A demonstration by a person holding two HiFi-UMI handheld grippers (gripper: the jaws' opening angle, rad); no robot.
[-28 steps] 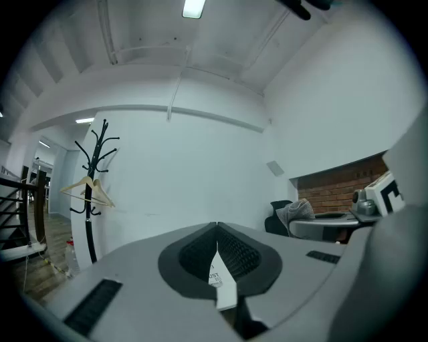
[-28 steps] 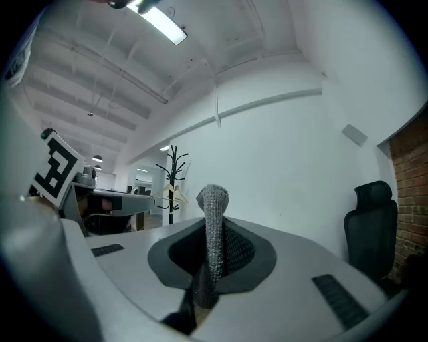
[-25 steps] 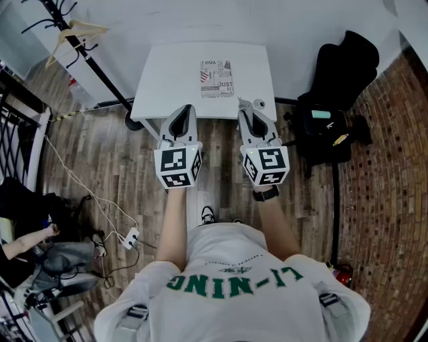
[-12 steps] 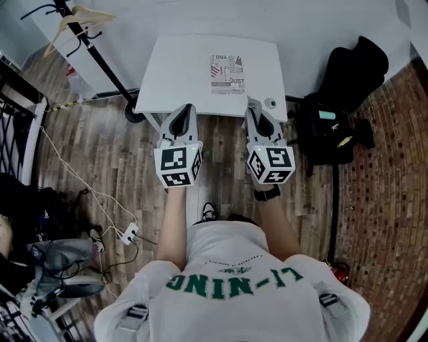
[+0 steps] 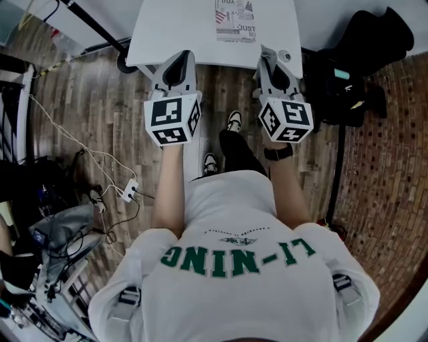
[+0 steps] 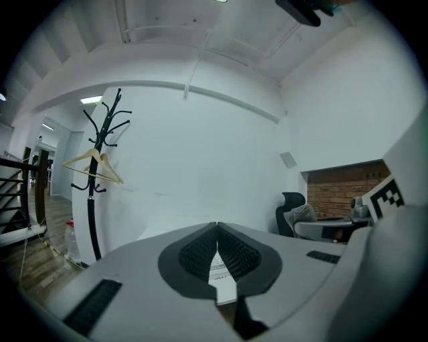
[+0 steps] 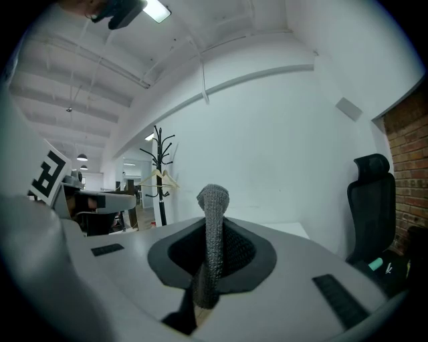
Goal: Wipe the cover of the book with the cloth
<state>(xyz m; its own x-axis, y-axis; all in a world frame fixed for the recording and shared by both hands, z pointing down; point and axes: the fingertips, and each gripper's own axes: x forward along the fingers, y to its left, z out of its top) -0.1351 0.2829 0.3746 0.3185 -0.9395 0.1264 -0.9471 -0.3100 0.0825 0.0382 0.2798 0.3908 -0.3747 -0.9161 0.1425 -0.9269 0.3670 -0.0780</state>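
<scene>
cloth [image 7: 213,227] clamped in right tool [image 5: 268,56]; left tool [image 6: 217,235] closed, empty; book [image 5: 235,18] on table [image 5: 172,33].

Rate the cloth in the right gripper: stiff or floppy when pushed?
Probably soft and light: the cloth is a thin knit strip, folded over where it pokes past the right gripper. Only that short stub stands up; a longer free length would likely flop. Knit texture may drag, so the book could slide on the table.
</scene>
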